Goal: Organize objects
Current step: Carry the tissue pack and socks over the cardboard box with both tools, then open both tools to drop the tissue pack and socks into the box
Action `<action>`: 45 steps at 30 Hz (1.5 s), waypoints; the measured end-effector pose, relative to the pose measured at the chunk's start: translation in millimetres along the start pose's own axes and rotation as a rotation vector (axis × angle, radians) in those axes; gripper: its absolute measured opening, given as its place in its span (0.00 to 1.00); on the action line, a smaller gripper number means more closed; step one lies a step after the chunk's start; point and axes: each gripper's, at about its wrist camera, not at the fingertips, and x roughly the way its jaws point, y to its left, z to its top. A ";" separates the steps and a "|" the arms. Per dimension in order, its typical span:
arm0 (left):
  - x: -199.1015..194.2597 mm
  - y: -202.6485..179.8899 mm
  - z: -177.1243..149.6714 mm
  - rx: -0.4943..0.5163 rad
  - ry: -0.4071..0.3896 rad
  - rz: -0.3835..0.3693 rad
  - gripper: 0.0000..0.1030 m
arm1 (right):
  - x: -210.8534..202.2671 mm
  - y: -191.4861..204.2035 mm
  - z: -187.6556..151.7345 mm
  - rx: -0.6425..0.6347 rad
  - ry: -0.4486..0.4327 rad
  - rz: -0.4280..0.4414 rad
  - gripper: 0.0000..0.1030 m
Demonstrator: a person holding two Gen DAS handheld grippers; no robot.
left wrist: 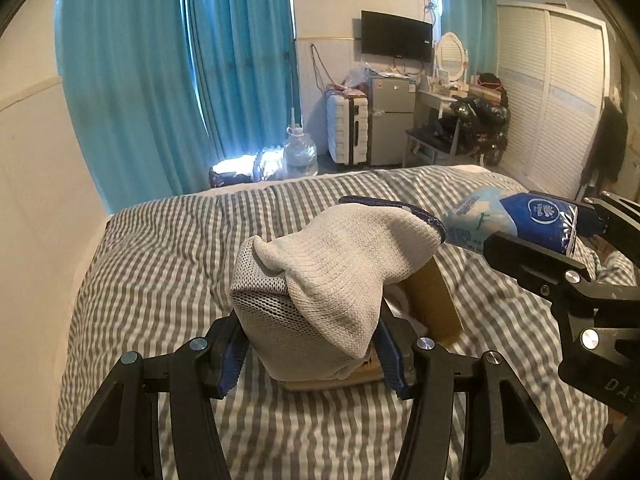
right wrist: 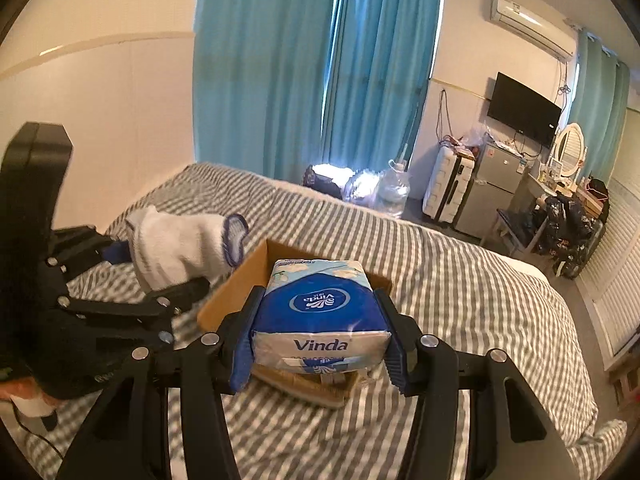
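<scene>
My left gripper [left wrist: 310,354] is shut on a grey knitted shoe [left wrist: 320,276] with a mesh toe and a blue-trimmed opening, held above the bed. The same shoe [right wrist: 180,246] shows at the left of the right wrist view, held in the left gripper [right wrist: 156,280]. My right gripper [right wrist: 320,354] is shut on a blue and white Vinda tissue pack [right wrist: 320,316]. In the left wrist view that tissue pack [left wrist: 516,220] and the right gripper [left wrist: 560,236] come in from the right. An open cardboard box [right wrist: 240,288] lies on the bed below both; the box [left wrist: 432,300] is partly hidden behind the shoe.
The bed [right wrist: 460,292] has a grey and white striped cover. Beyond its far edge stand blue curtains [left wrist: 168,72], a water jug [left wrist: 300,152], a white suitcase [left wrist: 346,128], a small fridge [left wrist: 390,120] and a cluttered desk. White wardrobe doors [left wrist: 556,96] line the right wall.
</scene>
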 end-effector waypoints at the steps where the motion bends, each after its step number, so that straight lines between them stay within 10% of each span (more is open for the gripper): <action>1: 6.6 0.9 3.7 0.000 0.002 0.002 0.56 | 5.4 -1.0 4.2 0.003 -0.001 0.000 0.51; 22: 150.1 -2.6 -9.6 0.034 0.184 0.004 0.56 | 166.7 -42.0 -4.1 0.072 0.145 0.000 0.51; 45: 183.6 -4.6 -28.6 0.021 0.262 -0.032 0.58 | 206.7 -50.6 -34.7 0.122 0.222 0.046 0.59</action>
